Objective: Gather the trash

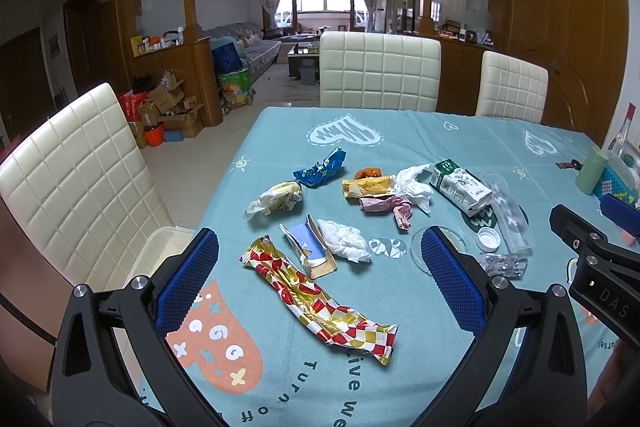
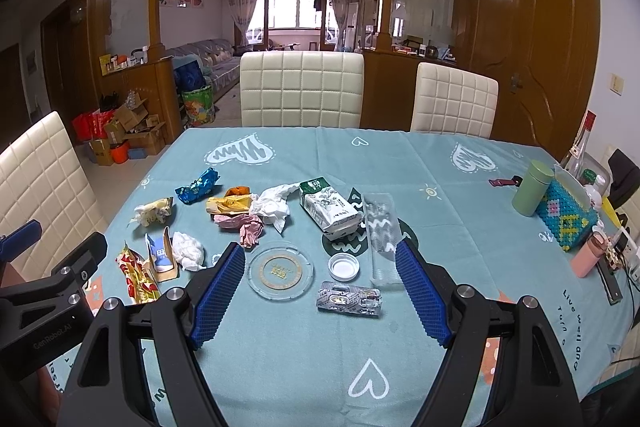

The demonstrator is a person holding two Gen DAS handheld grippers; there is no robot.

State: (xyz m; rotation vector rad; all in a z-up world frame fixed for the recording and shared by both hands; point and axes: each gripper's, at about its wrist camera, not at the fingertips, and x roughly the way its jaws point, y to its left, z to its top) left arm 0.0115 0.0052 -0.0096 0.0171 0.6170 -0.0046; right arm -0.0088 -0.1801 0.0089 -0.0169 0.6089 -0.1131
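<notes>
Trash lies scattered on a teal tablecloth point(image 1: 420, 131). Nearest my open left gripper point(image 1: 320, 247) is a red-and-gold wrapper point(image 1: 320, 301), then a torn small carton point(image 1: 310, 249) and a crumpled white tissue point(image 1: 347, 245). Farther off lie a blue wrapper point(image 1: 320, 169), a yellow wrapper point(image 1: 366, 186), a pink wrapper point(image 1: 386, 207) and a milk carton point(image 1: 460, 187). My right gripper point(image 2: 320, 261) hangs open over a glass ashtray point(image 2: 280, 271), a white cap point(image 2: 344, 266) and a blister pack point(image 2: 349, 299). A clear plastic tray point(image 2: 382, 235) lies by its right finger. Neither gripper holds anything.
White padded chairs point(image 1: 380, 71) stand around the table. At the right edge are a green canister point(image 2: 532, 193), a beaded tissue box point(image 2: 566, 217), a glass bottle point(image 2: 580, 147) and a pink flask point(image 2: 588, 259). A clear plastic bin point(image 1: 160, 251) sits on the left chair.
</notes>
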